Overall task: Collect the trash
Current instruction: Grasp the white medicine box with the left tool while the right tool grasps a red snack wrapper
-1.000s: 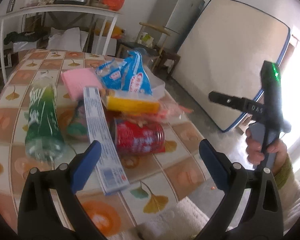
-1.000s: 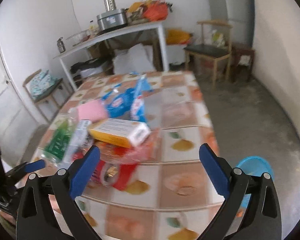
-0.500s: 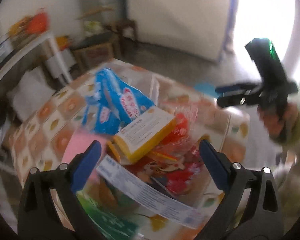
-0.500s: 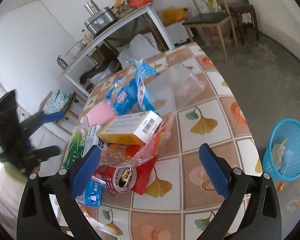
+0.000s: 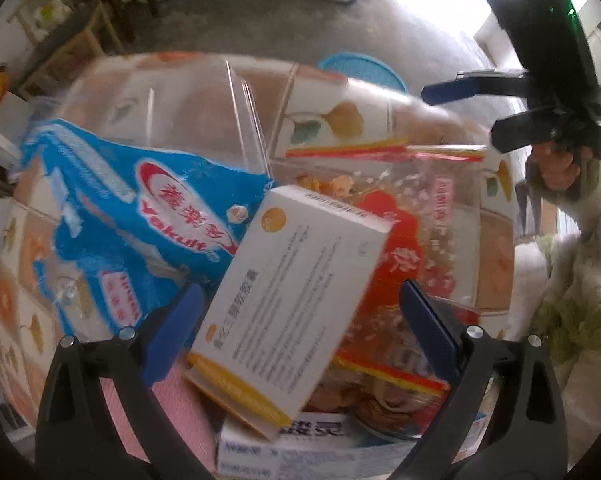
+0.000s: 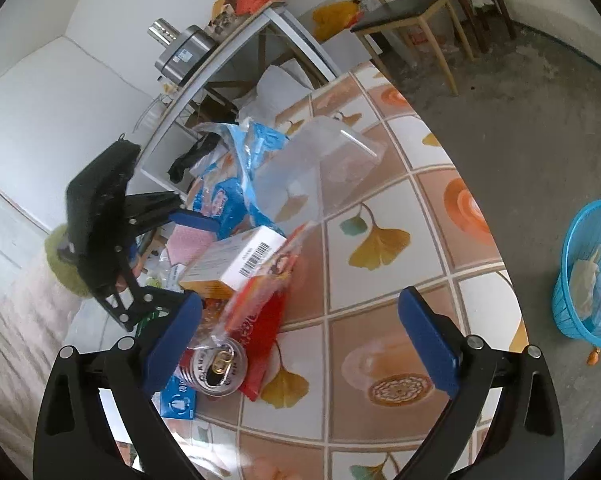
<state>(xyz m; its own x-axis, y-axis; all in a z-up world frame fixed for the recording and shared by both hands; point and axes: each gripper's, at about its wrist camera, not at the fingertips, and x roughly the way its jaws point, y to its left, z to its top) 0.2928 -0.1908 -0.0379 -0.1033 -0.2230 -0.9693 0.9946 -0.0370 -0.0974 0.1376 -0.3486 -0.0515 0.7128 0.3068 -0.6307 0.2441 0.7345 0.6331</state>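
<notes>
A pile of trash lies on the tiled table (image 6: 380, 200). On top is a white and yellow box (image 5: 292, 300), with a blue Yakult bag (image 5: 140, 216), a red snack bag (image 5: 412, 240) and a clear bag (image 5: 180, 108) around it. My left gripper (image 5: 300, 332) hangs open just over the box, one finger on each side. My right gripper (image 6: 300, 344) is open above the table's near edge, with a red can (image 6: 218, 366) on its side by the left finger. A blue basket (image 6: 588, 272) stands on the floor to the right.
A pink sponge (image 5: 172, 412) and a blue and white carton (image 6: 176, 396) lie at the pile's near side. Behind the table are a white shelf (image 6: 220, 64) with a pot and bags, and a wooden chair (image 6: 404, 12). A person's hand (image 5: 556, 168) holds the right gripper.
My left gripper swung in from the table's side and dropped close over the box. My right gripper tilted down toward the table, bringing the can and basket into view.
</notes>
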